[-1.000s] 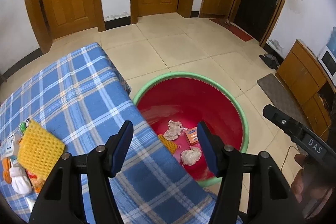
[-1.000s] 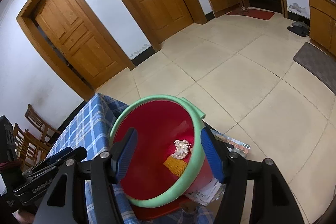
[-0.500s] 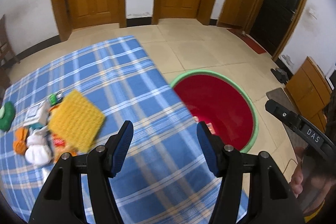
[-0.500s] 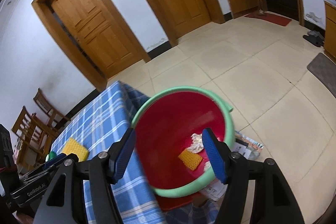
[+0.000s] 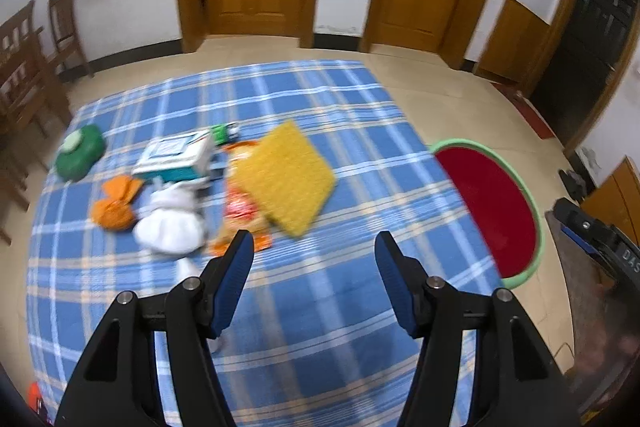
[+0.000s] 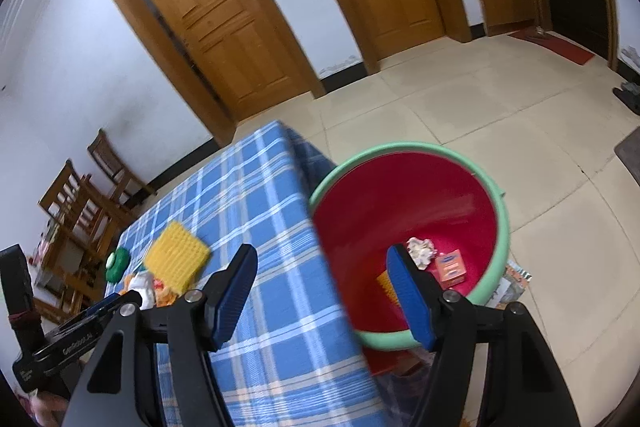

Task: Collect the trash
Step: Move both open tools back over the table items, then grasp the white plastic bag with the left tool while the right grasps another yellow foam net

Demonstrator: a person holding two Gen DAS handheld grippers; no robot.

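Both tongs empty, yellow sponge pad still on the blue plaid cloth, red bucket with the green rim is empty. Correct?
Not quite: the red bucket is not empty. The right wrist view shows a crumpled tissue, a small orange box and a yellow piece inside it. The rest stands: left tongs and right tongs hold nothing, and the yellow sponge pad lies on the blue plaid cloth.

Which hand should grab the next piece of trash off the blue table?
The left gripper. It faces the trash pile, with the yellow sponge just ahead. The right gripper is empty too, but straddles the table edge by the red bucket.
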